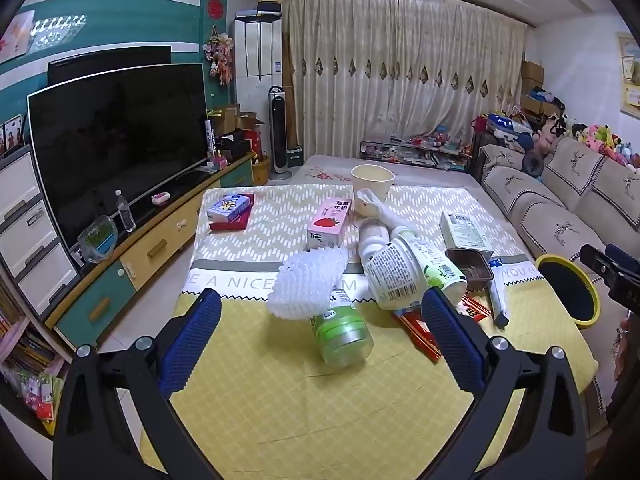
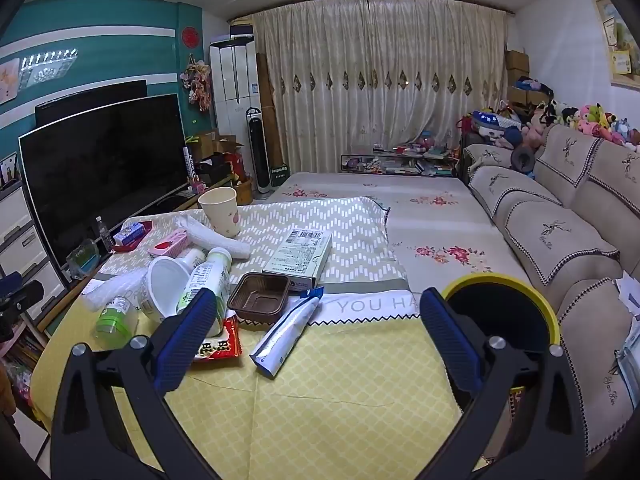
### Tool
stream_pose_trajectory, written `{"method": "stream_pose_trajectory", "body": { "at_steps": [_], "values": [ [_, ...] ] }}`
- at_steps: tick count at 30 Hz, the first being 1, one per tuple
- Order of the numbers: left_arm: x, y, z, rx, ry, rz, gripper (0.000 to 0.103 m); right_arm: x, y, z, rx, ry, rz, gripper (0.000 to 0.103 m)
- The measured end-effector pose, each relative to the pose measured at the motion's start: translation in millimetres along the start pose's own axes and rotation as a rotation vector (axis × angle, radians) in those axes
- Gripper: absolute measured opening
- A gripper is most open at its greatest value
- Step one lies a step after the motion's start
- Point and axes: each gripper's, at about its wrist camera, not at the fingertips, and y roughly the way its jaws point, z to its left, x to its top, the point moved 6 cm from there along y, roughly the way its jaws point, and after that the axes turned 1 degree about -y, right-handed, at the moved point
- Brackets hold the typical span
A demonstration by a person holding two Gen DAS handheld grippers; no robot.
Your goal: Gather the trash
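1. Hanging over the near yellow end of the patterned cloth-covered table (image 1: 320,392), the left gripper (image 1: 320,328) has its blue-padded jaws spread as wide as they go, holding and touching nothing; its right-hand pad hides part of a red snack wrapper (image 1: 416,330).
2. The right gripper (image 2: 312,328) is equally wide open and empty; its left pad covers the lower end of a white plastic bottle with a green label (image 2: 206,276), whose small print is too fine to read.
3. Trash lies clustered mid-table: a green-tinted clear plastic jar on its side (image 1: 342,332), partly under a white foam fruit net (image 1: 306,284), and a silver-white squeezed tube (image 2: 286,330) with illegible print.
4. A yellow-rimmed round bin with a black liner (image 2: 500,312) stands at the table's right edge, partly behind the right pad.
5. Cloth lettering reads "E A NICE" and "YOU HA", the rest covered or cut off.
6. Farther back sit a brown plastic tray (image 2: 260,298), a grey-green barcoded carton (image 2: 300,254) and a pink strawberry milk carton (image 1: 329,222) bearing Chinese characters.
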Motion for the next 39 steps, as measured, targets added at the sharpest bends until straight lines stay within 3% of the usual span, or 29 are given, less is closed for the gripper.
{"method": "stream_pose_trajectory", "body": {
  "at_steps": [39],
  "values": [
    [-6.9,7.1,-13.2,-0.040,0.032,0.034,0.099,-11.1,10.9,-3.5,0.016,0.031,0.027,0.097]
  ]
}}
